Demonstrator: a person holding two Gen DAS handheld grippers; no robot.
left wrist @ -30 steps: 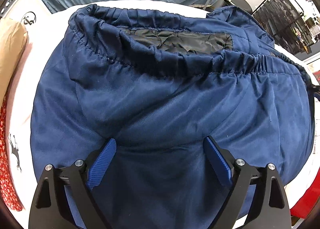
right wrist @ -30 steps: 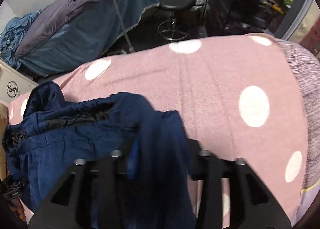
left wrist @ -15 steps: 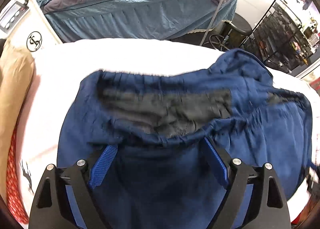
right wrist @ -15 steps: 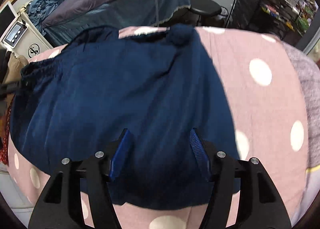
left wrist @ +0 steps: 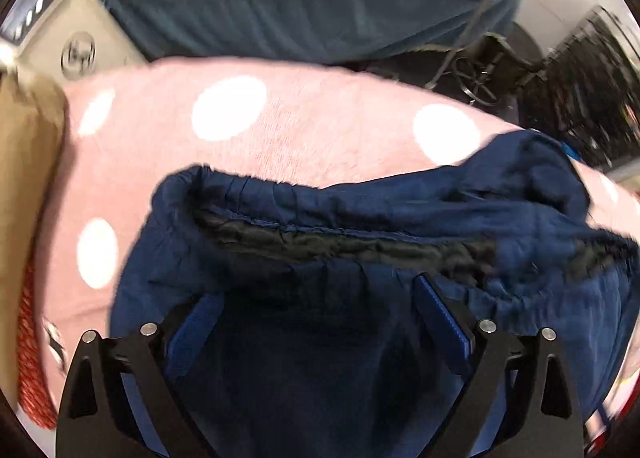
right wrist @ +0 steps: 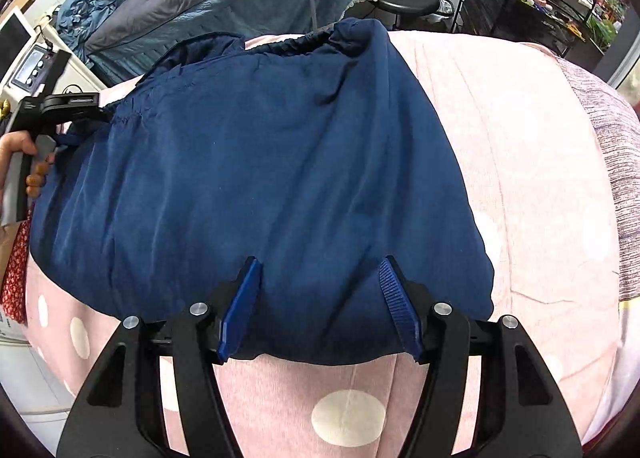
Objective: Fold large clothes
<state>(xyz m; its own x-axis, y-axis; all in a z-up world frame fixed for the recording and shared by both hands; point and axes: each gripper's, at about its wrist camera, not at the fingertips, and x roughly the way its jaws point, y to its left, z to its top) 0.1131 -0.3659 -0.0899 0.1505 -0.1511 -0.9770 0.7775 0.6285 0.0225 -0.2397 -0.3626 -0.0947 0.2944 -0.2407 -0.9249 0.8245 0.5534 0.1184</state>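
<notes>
Since a second ago the garment (right wrist: 256,185) has gone from a bunched heap, with the right gripper (right wrist: 318,306) buried in cloth, to a flat blue slab on the pink dotted cover (right wrist: 520,161), and the left view has pulled back, so more cover now shows beyond the waistband (left wrist: 360,217). The garment lies left of centre on the cover, elastic waistband at the far edge, folded edge near. The right gripper's fingers stand apart at that near edge, cloth between them but not pinched. The left gripper (left wrist: 316,306) sits at the waistband end with its fingers also apart, over the dark cloth; the left view is blurred, so whether any cloth is caught cannot be told. The next fold likely needs both grippers to bite the edge squarely, taking all layers. Lift evenly and lay the cloth over without dragging, since this slick padded fabric probably slides and puffs.
</notes>
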